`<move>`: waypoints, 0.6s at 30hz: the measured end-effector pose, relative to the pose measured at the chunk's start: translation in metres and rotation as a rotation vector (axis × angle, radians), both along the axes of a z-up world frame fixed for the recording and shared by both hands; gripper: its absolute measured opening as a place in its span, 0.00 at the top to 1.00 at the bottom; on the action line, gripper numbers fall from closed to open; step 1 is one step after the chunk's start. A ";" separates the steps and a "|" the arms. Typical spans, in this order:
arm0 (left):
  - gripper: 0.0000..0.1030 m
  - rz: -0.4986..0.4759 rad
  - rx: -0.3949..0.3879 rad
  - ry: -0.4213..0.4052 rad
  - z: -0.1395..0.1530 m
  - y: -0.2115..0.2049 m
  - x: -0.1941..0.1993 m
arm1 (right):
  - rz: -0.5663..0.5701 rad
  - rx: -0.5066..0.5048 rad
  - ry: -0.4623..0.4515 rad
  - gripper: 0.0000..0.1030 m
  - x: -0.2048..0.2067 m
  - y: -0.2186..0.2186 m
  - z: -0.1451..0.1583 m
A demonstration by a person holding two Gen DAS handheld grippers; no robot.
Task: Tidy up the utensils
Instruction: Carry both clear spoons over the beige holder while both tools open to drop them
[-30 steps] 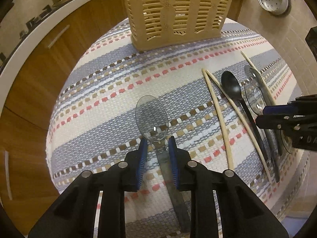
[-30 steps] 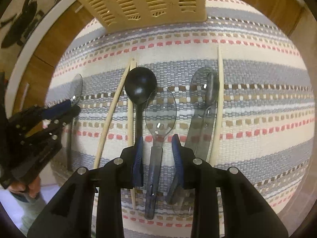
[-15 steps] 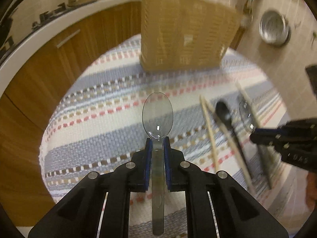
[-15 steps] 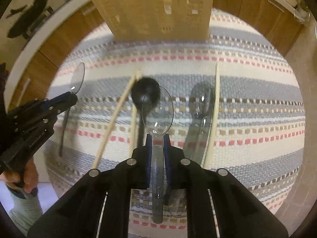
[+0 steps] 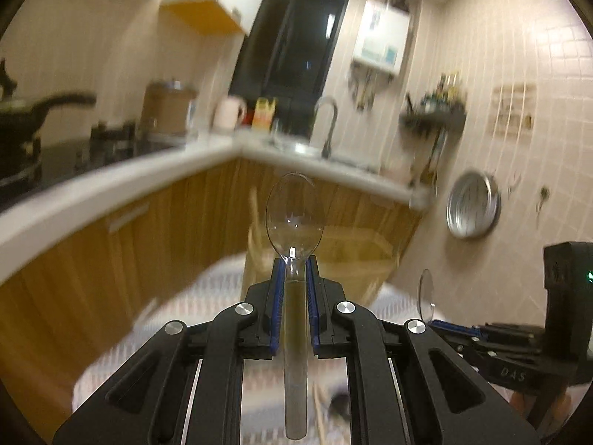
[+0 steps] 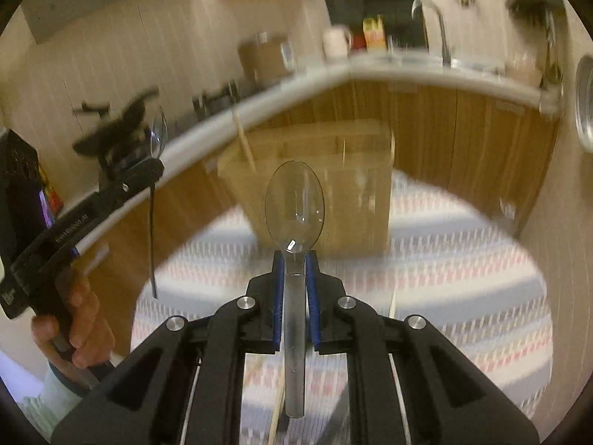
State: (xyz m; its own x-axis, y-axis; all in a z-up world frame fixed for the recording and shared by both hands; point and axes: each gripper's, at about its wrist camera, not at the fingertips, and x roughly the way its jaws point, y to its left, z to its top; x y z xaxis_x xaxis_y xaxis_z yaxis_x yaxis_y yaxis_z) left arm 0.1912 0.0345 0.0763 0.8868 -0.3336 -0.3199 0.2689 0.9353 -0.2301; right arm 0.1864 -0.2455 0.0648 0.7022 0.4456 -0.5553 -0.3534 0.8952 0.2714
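Both grippers now raised off the striped mat, each with a clear spoon clamped by the neck in closed jaws — left gripper spoon, right gripper spoon — bowls up in front of the slatted basket, views blurred, versus low over mat before.

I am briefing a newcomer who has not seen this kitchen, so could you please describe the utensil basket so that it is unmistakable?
Start at the round table with the striped cloth in front of the wooden cabinets. At its far edge stands the tan basket, boxy and upright. It is the only tall container on the cloth, and a pale chopstick sticks up from it.
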 end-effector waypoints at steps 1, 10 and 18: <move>0.91 0.003 -0.011 -0.037 0.007 -0.004 0.005 | -0.010 0.011 -0.031 0.91 0.002 0.004 0.004; 0.91 0.001 -0.103 -0.227 0.046 -0.039 0.044 | -0.161 0.075 -0.372 0.91 0.052 -0.015 0.060; 0.91 0.012 -0.117 -0.256 0.033 -0.071 0.086 | -0.228 0.083 -0.488 0.91 0.097 -0.027 0.061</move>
